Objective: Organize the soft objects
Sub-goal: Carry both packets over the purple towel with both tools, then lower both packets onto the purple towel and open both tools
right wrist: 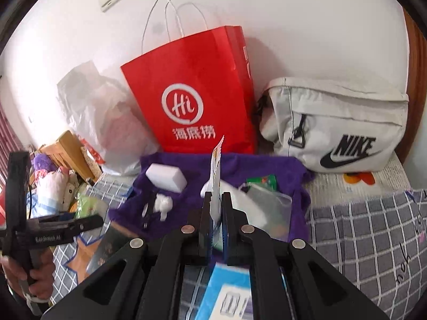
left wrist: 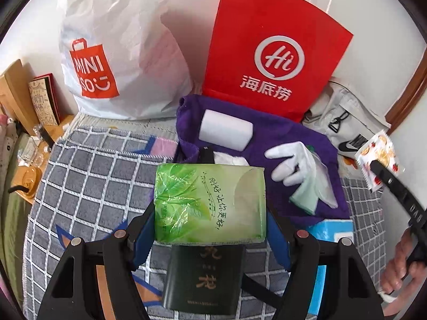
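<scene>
My left gripper [left wrist: 210, 226] is shut on a green tissue pack [left wrist: 210, 202] and holds it above the bed, in front of a purple cloth [left wrist: 288, 138]. On the cloth lie a white sponge block [left wrist: 226, 132], a white glove [left wrist: 292, 164] and a pale green cloth [left wrist: 307, 197]. My right gripper [right wrist: 214, 208] is shut on a thin fruit-printed sachet [right wrist: 216, 170], held edge-on above the cloth [right wrist: 186, 168]; it shows at the right of the left wrist view [left wrist: 379, 157]. The sponge [right wrist: 166, 177] and a cotton wad [right wrist: 163, 203] lie left of it.
A red paper bag [left wrist: 269, 50], a white Miniso plastic bag [left wrist: 112, 53] and a grey Nike bag [right wrist: 339, 125] stand against the wall. A dark green box [left wrist: 202, 280] and a blue box [right wrist: 226, 293] lie on the checked blanket [left wrist: 88, 176]. A cluttered wooden nightstand [left wrist: 29, 144] is at the left.
</scene>
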`<state>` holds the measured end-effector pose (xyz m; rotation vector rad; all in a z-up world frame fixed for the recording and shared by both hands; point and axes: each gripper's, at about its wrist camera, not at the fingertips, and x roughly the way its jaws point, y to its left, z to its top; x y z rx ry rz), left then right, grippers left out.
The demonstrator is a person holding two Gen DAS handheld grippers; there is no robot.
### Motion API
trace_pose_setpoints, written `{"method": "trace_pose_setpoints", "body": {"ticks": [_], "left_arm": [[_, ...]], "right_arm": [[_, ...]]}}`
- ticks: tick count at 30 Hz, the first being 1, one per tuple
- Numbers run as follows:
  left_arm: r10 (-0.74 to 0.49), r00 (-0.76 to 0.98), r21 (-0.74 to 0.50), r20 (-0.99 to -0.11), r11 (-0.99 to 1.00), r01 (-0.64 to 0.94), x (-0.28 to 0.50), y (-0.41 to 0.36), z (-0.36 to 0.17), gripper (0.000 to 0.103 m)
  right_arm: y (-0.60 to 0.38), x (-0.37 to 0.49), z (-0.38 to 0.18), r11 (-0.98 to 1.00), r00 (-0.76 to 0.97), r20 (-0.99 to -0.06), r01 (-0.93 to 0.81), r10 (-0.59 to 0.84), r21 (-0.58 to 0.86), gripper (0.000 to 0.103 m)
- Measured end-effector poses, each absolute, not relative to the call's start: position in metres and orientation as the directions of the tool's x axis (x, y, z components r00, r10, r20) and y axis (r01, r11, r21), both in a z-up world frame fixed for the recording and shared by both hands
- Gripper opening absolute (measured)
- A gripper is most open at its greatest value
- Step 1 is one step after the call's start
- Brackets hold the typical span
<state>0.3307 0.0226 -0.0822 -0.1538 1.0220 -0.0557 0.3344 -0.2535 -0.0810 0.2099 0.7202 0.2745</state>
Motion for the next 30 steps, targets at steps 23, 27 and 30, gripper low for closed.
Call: {"method": "trace_pose_setpoints", "body": {"ticks": [23, 27, 30], "left_arm": [[-0.166, 0.42, -0.171, -0.892, 0.985, 0.026, 0.404, -0.019, -0.134, 0.071], [-0.164, 0.395, -0.161, -0.904, 0.986, 0.041, 0.408, -0.024, -0.141, 0.071], [-0.151, 0.387, -0.148, -0.909, 0.988, 0.037, 0.411, -0.023, -0.147, 0.071]], "right_arm": [[-0.265, 0.413, -0.148, 0.996, 0.628, -0.775, -0.081, 0.071, 0.026, 0.007], [-0.266, 0.418, -0.159, 0.995, 0.602, -0.794, -0.097, 0.089, 0.037, 0.007], [-0.266, 0.42, -0.165, 0.994, 0.589, -0.804, -0.1, 0.085, 0.033, 0.007]]}}
